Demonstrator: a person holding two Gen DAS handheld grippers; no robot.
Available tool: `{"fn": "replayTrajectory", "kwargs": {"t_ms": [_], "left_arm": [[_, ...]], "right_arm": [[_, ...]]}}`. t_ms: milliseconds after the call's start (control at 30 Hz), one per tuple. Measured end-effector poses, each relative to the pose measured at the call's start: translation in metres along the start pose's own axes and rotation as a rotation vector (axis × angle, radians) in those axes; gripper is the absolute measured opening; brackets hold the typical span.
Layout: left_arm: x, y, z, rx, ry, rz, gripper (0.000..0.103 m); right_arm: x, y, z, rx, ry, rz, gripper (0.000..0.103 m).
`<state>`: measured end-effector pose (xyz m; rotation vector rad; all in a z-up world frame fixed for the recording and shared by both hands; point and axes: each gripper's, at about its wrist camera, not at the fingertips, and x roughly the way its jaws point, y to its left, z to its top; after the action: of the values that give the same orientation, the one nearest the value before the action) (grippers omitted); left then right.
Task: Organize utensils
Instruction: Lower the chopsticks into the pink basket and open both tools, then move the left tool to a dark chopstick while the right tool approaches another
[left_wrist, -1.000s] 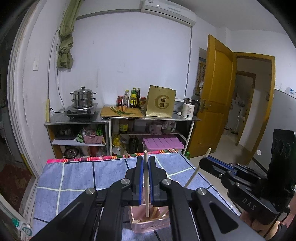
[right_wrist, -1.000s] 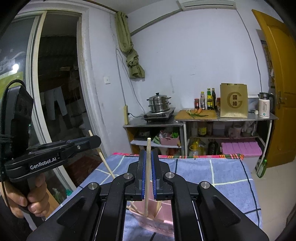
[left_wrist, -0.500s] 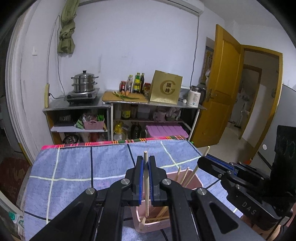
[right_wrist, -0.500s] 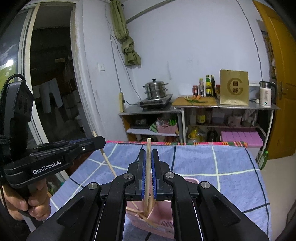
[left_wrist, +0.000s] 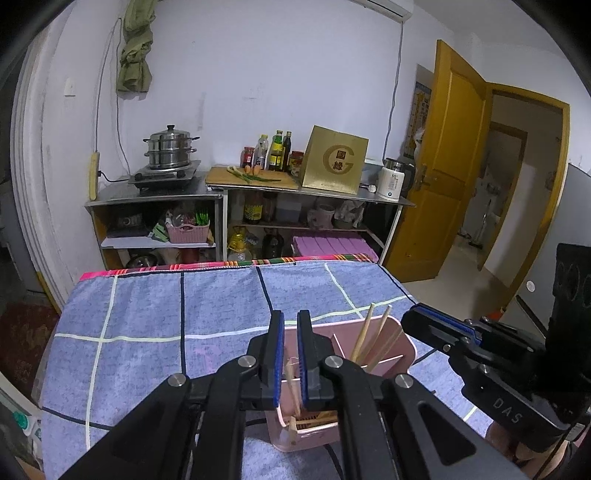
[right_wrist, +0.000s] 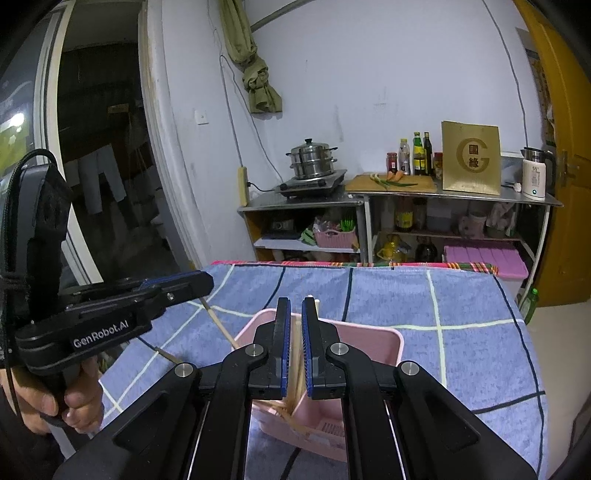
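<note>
Both grippers now stand with their jaws slightly parted; half a second ago each was clamped on an upright chopstick, and both sticks have since dropped into the pink holder.

Left wrist view: the left gripper (left_wrist: 290, 354) shows a narrow gap between its blue pads, and nothing is gripped. The released chopstick (left_wrist: 293, 387) stands below and between the jaws, leaning a little, its lower end inside the near compartment of the pink utensil holder (left_wrist: 400, 334). Its long axis runs close to vertical, roughly parallel to the pads. More chopsticks (left_wrist: 373, 332) lean in the far right compartment. The right gripper (left_wrist: 439, 330) enters from the right, just beside the holder's right rim; its jaw state cannot be read from this view. The holder sits on the blue checked cloth (left_wrist: 147, 314).

Right wrist view: the right gripper (right_wrist: 293, 345) is also narrowly parted and empty. A chopstick (right_wrist: 295, 365) hangs in the gap, near vertical, its foot in the holder (right_wrist: 369, 332) directly beneath. The left gripper (right_wrist: 177, 284) is at left, over the holder's left edge, with another chopstick (right_wrist: 218, 321) slanting beneath its tip.

Judgement: both sticks lie straight below the jaws, so each hand appears free to lift clear upward along the stick axis.
</note>
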<state>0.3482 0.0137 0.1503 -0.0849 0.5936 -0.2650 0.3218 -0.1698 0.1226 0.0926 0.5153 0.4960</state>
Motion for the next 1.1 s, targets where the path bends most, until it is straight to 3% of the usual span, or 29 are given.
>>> {"fn": "replayTrajectory", "kwargs": {"t_ms": [100, 367, 633, 867, 1100], "left_arm": [[-0.011, 0.0, -0.002, -0.005, -0.02, 0.006, 0.012], [-0.056, -0.006, -0.015, -0.008, -0.087, -0.001, 0.013], [-0.095, -0.028, -0.055, 0.005, -0.103, -0.059, 0.013], [-0.092, -0.051, -0.1, 0.024, -0.033, -0.099, 0.013], [-0.069, -0.052, -0.136, -0.005, 0.059, -0.102, 0.013]], "right_arm": [[-0.01, 0.0, -0.001, 0.0, -0.013, 0.006, 0.012], [-0.057, -0.001, -0.013, -0.009, -0.058, -0.012, 0.012], [-0.098, -0.001, -0.046, -0.013, -0.059, -0.034, 0.012], [-0.099, -0.014, -0.084, 0.023, 0.023, -0.069, 0.012], [-0.063, -0.038, -0.129, 0.069, 0.195, -0.099, 0.012]]}}
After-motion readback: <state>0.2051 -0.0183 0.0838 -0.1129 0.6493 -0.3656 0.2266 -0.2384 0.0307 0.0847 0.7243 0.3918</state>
